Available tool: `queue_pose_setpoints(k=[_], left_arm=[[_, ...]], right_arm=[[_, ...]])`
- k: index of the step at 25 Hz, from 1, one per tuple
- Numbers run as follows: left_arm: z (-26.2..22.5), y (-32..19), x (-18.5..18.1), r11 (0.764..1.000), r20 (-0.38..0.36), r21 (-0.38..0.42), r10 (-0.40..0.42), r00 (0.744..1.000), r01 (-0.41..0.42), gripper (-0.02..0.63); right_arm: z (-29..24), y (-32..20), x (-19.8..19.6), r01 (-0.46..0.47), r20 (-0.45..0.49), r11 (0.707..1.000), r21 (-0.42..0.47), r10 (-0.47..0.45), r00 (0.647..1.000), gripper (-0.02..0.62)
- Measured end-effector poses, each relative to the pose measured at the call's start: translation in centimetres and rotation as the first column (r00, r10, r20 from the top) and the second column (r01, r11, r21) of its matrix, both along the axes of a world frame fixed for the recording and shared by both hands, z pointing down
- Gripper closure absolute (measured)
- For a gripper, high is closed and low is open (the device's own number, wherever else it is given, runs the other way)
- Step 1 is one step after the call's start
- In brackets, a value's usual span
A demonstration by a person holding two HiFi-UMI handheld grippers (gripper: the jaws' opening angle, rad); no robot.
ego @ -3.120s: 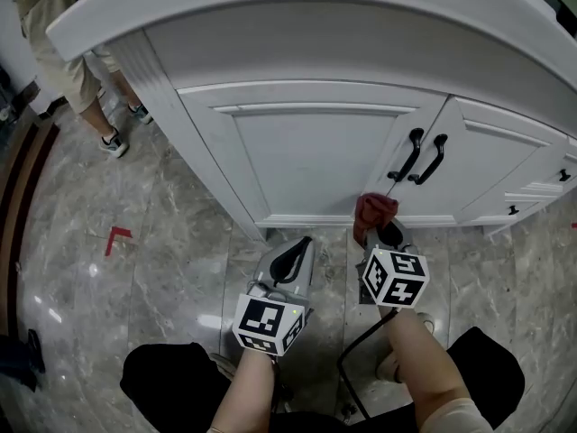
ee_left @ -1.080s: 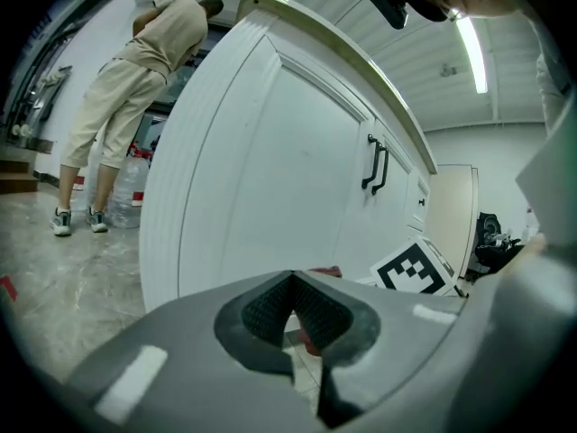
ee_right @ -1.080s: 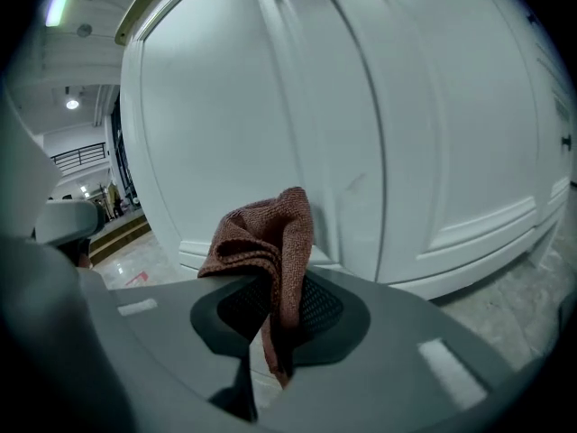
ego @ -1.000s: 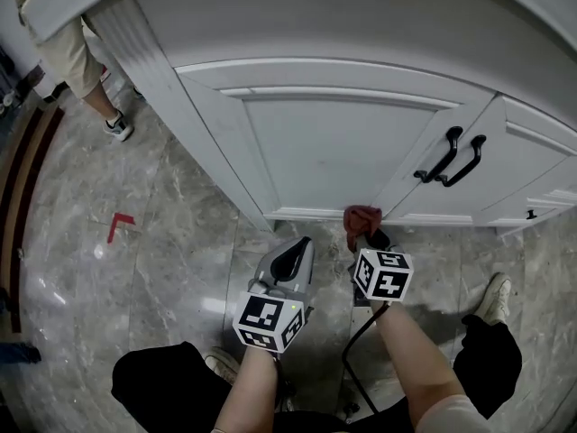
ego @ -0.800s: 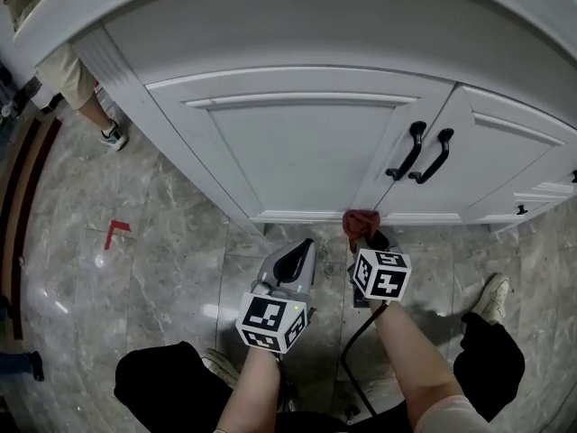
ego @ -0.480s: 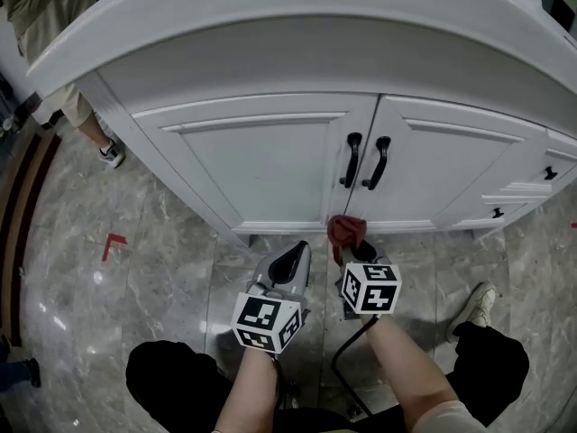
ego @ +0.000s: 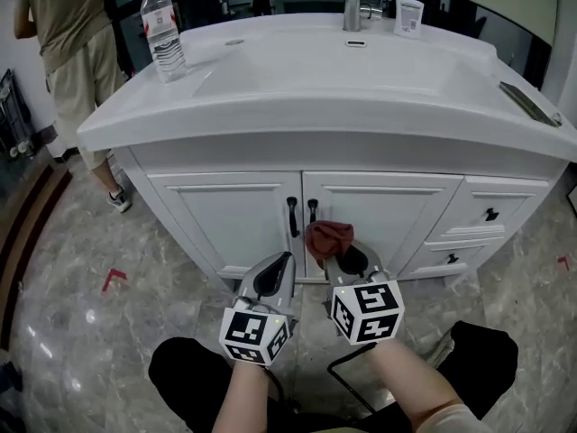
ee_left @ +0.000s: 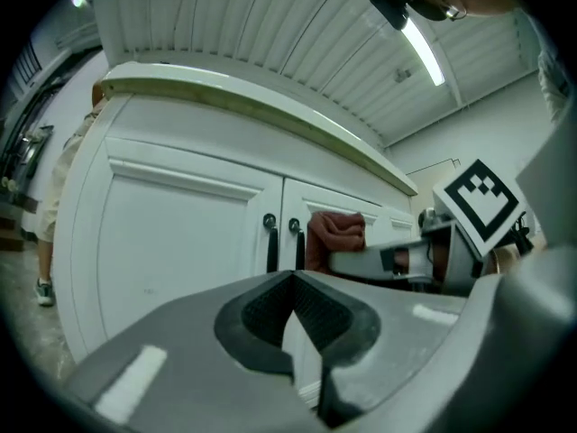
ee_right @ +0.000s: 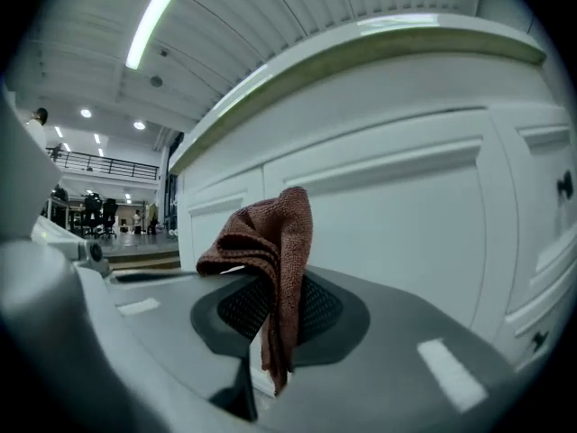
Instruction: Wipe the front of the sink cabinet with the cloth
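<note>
the right hand-held gripper [ee_right: 270, 332] is pinching the cloth [ee_right: 269, 242] by a thin fold, most of it flopping over the jaws. it is hanging low before the cabinet [ego: 388, 219], just right of the handles [ego: 301, 216]; contact is not showing clearly. the left hand-held gripper [ee_left: 290, 287] is sitting pressed together and empty nearby. the fold is looking narrow, so a firm drag may be pulling the cloth free. the bunch could be snagging on a handle, or bare jaws scraping the paint.

We find open floor [ego: 117, 242] to our left; straight ahead, the sink cabinet [ego: 239, 228] doors and two black handles [ego: 292, 216] bar passage.
</note>
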State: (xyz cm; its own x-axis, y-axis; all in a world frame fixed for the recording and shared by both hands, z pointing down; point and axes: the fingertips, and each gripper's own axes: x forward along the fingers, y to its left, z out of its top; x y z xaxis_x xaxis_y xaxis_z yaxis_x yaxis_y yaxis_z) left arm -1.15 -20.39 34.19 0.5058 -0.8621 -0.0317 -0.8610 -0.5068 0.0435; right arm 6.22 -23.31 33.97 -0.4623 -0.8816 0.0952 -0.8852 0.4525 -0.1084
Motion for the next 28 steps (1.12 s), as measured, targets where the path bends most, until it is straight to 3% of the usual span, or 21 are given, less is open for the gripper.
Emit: queue_pose_setpoints(k=[5, 13, 19, 23, 28], left_arm=[[-1.5, 1.1, 1.6, 0.999, 0.017, 0.028, -0.026, 1.0, 0.026, 0.606], [-2.5, 1.8, 2.6, 0.996, 0.029, 0.046, -0.075, 0.997, 0.074, 0.606], [-2.0, 2.0, 5.4, 0.998, 0.029, 0.038, -0.043, 0.999, 0.042, 0.606], [-1.5, 1.7, 7.4, 1.0, -0.013, 0.011, 0.001, 1.0, -0.001, 0.606], [-1.4, 2.1, 9.1, 1.0, 0.028, 0.019, 0.017, 0.999, -0.018, 0.606]], right_arm=[[-6.3, -1.6, -0.2, 0.05, -0.012, 0.994, 0.092, -0.049, 0.999, 0.515], [-7.9, -3.4, 0.8, 0.084, 0.002, 0.994, 0.065, -0.084, 0.996, 0.514], [-7.6, -3.1, 6.5, 0.011, -0.001, 0.998, 0.069, -0.011, 1.0, 0.514], [-7.2, -3.1, 10.9, -0.062, 0.008, 0.997, 0.056, 0.062, 0.998, 0.514], [-7.0, -2.7, 16.3, -0.157, 0.021, 0.987, 0.04, 0.156, 0.987, 0.514]])
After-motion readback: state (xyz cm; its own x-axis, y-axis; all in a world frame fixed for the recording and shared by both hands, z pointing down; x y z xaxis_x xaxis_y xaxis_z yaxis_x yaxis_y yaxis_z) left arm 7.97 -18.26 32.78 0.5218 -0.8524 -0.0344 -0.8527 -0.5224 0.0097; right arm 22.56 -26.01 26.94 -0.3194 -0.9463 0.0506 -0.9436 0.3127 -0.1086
